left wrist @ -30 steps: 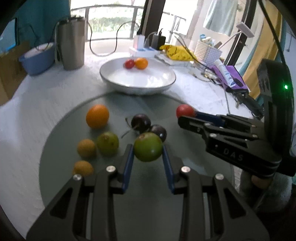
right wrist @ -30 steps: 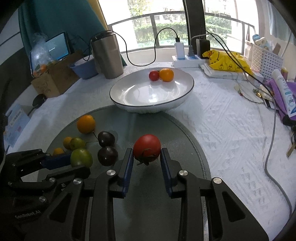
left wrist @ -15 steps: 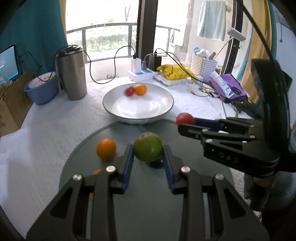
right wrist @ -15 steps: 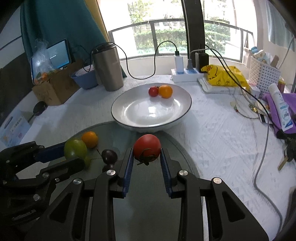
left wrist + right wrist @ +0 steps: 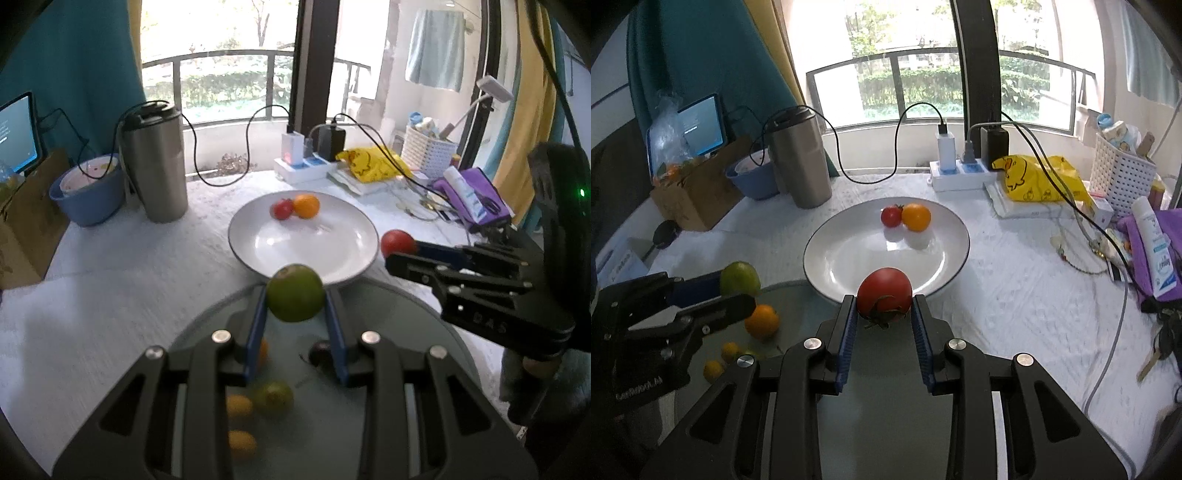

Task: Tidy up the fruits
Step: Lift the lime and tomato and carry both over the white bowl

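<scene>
Left wrist view: the left gripper (image 5: 295, 308) jaws pinch the green fruit (image 5: 295, 292), held above the glass mat (image 5: 388, 306) just short of the white plate (image 5: 354, 225). The right gripper (image 5: 884, 312) jaws clamp the tomato (image 5: 884, 293) at the plate's near rim; both appear raised for transfer onto the plate, judging by the two fruits there

A tall brushed-steel tumbler with a black lid (image 5: 798, 160) stands beside a blue plastic bowl (image 5: 753, 177) and a brown cardboard box (image 5: 696, 195). A white power strip (image 5: 960, 173) holds chargers near a crumpled yellow plastic bag (image 5: 1038, 179), a white woven basket (image 5: 1123, 175) and a white lotion tube (image 5: 1156, 247) on purple cloth (image 5: 1134, 251)
</scene>
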`<state>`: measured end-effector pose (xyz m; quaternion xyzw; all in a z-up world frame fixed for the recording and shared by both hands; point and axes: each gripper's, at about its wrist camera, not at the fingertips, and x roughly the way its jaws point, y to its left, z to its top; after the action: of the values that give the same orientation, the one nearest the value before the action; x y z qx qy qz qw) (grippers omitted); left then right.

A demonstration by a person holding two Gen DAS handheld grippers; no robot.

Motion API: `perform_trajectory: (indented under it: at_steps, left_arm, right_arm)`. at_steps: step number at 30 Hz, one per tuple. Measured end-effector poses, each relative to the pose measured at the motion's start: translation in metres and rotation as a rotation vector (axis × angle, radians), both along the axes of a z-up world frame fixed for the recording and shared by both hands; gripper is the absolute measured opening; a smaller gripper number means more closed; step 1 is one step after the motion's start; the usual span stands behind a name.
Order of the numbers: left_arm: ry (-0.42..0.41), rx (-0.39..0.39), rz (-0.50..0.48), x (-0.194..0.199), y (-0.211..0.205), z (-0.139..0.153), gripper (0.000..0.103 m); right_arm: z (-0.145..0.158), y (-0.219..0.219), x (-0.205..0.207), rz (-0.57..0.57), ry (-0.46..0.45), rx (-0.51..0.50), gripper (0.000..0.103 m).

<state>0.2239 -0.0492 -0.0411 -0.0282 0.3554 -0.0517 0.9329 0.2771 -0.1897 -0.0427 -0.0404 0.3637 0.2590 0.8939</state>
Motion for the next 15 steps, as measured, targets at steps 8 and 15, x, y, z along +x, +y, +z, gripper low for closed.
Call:
perform_trajectory:
  at_steps: [8,15]
  left_arm:
    - [0.007,-0.006,0.005,0.027,0.009,-0.003,0.033]
    - [0.044,-0.014,-0.002,0.056,0.011,-0.016,0.033]
  right_arm:
    - [-0.001,0.006,0.018,0.007,0.008,-0.002,0.032]
    - [-0.014,0.013,0.043,0.018,0.036,-0.014,0.032]
